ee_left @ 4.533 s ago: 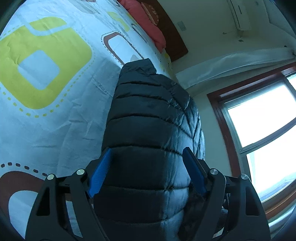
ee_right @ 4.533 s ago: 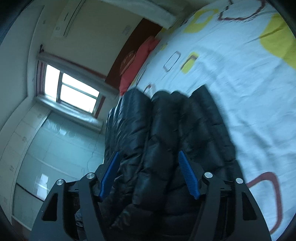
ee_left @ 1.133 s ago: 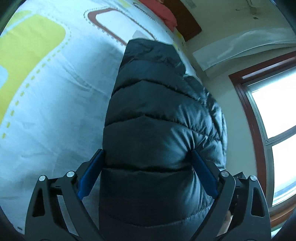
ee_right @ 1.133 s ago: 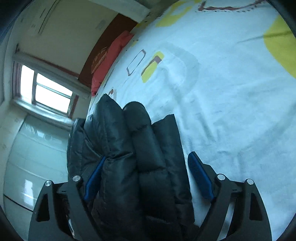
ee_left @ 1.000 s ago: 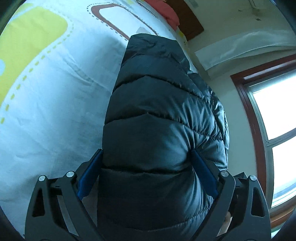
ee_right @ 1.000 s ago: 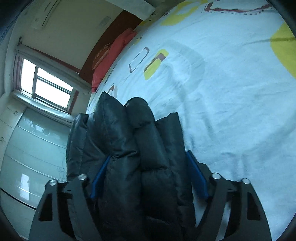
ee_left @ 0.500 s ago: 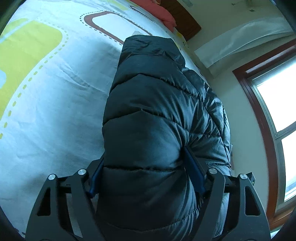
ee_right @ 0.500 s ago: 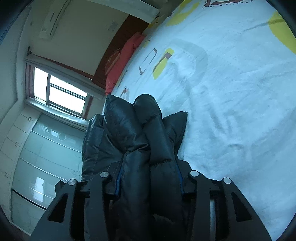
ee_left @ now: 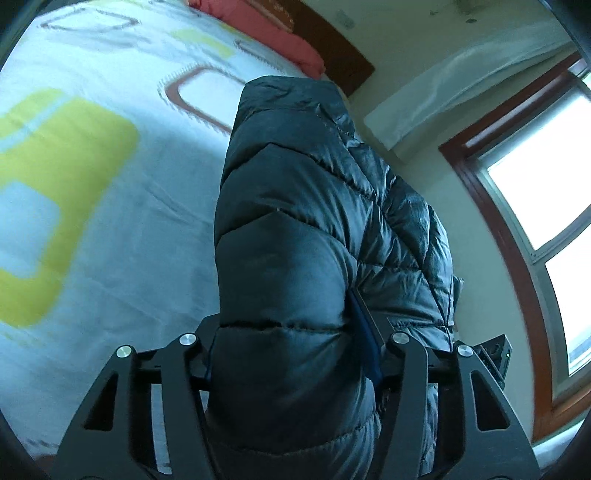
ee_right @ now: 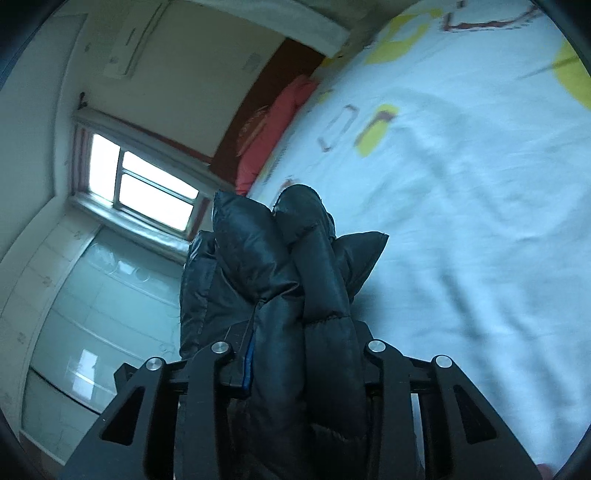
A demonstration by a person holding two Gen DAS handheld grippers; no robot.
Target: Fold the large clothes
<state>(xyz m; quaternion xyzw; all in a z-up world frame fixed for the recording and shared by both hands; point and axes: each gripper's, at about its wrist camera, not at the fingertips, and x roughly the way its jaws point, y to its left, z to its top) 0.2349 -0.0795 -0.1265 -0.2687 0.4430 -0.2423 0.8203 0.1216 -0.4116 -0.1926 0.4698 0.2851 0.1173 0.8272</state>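
A dark quilted puffer jacket is gripped at two places, and the step in hand is judged to be the carrying-over of a fold. In the left wrist view a thick padded panel is clamped between the jaws of the left gripper, which are pressed in narrow against the bulk. In the right wrist view several bunched layers of the jacket are pinched by the right gripper, its jaws drawn close on the padding (a sliver of one blue pad is seen at the left side). The garment is held at the edge of the bed, whose pale cover with yellow and brown shapes is spread beyond it; whether the far end of the jacket rests on the cover or hangs just above cannot be told.

The next move is judged to call for both held parts being brought together across the bed and laid flat, with the jaws released only once the layers are stacked evenly; slippery, springy padding may be expected to push the fold open again.

No containers are seen in either view, only a red pillow by the headboard and a window.
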